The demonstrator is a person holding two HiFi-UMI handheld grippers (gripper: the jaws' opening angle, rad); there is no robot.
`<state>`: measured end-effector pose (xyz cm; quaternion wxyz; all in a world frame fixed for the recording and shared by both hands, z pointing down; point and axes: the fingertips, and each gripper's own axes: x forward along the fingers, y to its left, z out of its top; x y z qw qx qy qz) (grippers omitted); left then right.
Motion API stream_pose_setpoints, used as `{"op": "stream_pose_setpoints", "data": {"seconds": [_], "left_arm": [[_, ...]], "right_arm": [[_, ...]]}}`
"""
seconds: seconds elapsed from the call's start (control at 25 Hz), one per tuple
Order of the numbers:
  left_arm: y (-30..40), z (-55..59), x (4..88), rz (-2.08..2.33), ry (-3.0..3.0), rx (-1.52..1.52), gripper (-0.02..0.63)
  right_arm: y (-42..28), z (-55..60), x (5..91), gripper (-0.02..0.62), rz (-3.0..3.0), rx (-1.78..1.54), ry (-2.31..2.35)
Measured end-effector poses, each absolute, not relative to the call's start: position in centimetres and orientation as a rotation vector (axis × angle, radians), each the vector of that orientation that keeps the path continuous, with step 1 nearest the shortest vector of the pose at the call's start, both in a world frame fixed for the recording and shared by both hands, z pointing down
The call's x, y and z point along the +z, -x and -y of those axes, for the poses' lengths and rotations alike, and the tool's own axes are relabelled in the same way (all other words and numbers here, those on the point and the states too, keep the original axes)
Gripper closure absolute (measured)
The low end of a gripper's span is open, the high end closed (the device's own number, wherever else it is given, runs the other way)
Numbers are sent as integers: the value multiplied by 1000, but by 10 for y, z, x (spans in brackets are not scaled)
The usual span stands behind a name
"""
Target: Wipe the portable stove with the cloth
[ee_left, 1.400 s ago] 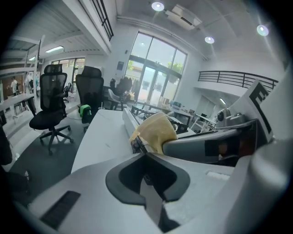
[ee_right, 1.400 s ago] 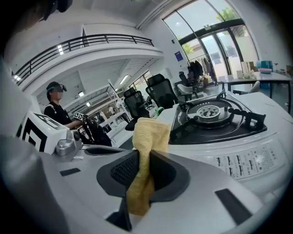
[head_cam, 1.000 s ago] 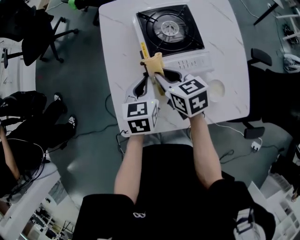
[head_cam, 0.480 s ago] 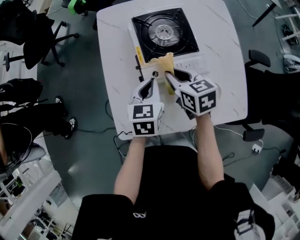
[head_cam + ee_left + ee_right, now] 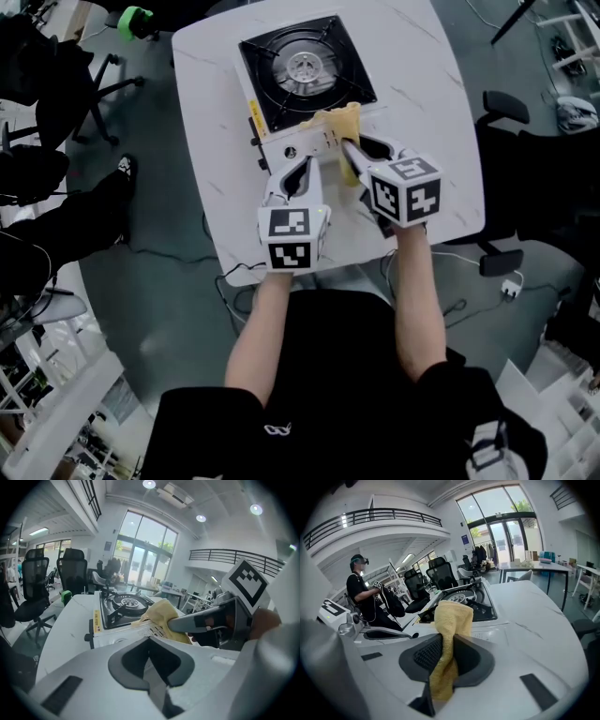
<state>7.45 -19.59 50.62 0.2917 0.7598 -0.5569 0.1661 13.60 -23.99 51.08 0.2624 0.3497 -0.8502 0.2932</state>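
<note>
The portable stove (image 5: 305,67) has a black burner top and a white front panel, and it stands at the far side of the white table (image 5: 427,103). My right gripper (image 5: 351,148) is shut on the yellow cloth (image 5: 338,125), which lies against the front panel near its right half. The right gripper view has the cloth (image 5: 453,615) pinched between the jaws of that gripper (image 5: 449,641), with the stove (image 5: 461,601) just beyond. My left gripper (image 5: 296,167) is shut and holds nothing, close to the panel's left end. From the left gripper (image 5: 151,641) I see the stove (image 5: 123,605) and the cloth (image 5: 161,613).
Office chairs (image 5: 66,80) and a seated person's legs (image 5: 56,202) are on the floor to the left. A green object (image 5: 137,19) lies at the top left. A dark chair (image 5: 539,178) stands to the right. Another person (image 5: 360,597) with a headset stands beyond the table.
My right gripper has carried the cloth rightwards along the stove's front panel. My left gripper has come forward to the panel's left end.
</note>
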Motion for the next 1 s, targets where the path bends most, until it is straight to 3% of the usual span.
{"op": "stream_pose_setpoints", "data": {"seconds": [1.0], "left_arm": [[-78, 218, 493, 1525, -2033, 431, 612]], "right_arm": [[-221, 285, 513, 535, 2137, 706, -1077]]}}
